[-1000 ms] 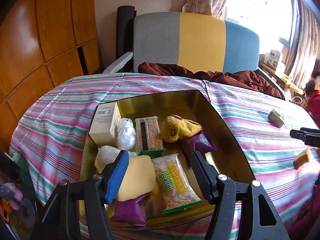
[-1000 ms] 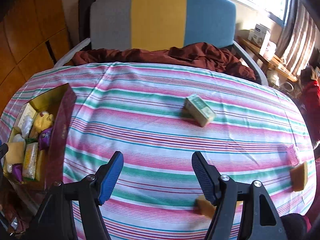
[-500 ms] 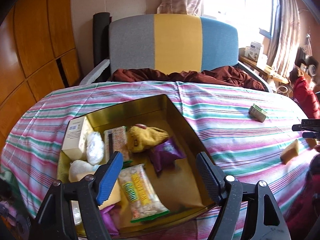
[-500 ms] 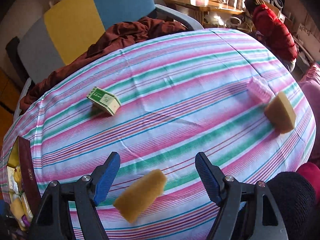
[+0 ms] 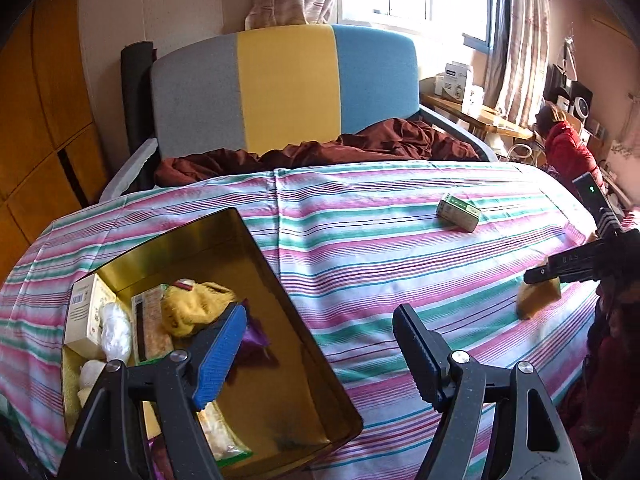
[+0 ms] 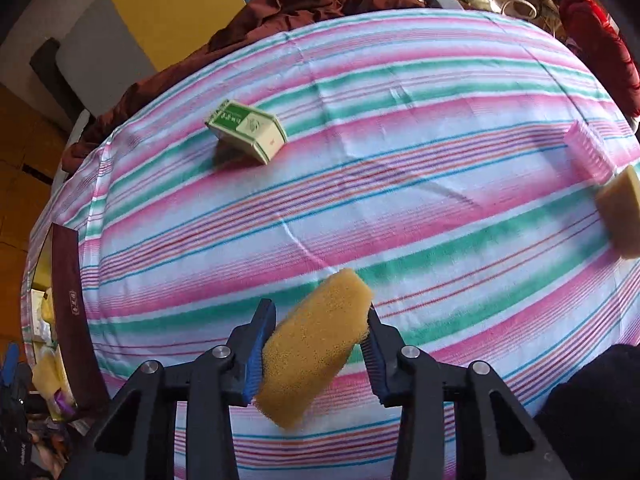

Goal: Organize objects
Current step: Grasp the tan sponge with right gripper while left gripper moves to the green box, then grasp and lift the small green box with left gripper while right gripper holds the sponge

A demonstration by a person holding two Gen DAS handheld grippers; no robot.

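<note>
My right gripper [image 6: 316,344] is shut on a yellow sponge [image 6: 316,344] just above the striped cloth; the sponge also shows in the left wrist view [image 5: 538,300], with the right gripper [image 5: 568,268] above it. My left gripper [image 5: 320,352] is open and empty, over the near right edge of a gold tin box [image 5: 280,288] that holds several snacks and small packs. A green and white box [image 6: 248,130] lies on the cloth further back; it also shows in the left wrist view [image 5: 458,212]. A second yellow sponge [image 6: 622,210] and a pink pack [image 6: 588,154] lie at the right.
The table wears a pink, green and white striped cloth [image 5: 380,248]. A grey, yellow and blue sofa [image 5: 288,88] with a dark red blanket [image 5: 320,152] stands behind it. The gold box's dark outer wall [image 6: 70,320] is at the left in the right wrist view.
My right gripper moved down onto the near yellow sponge and shut on it. My left gripper swung right, away from the box's contents toward its right edge.
</note>
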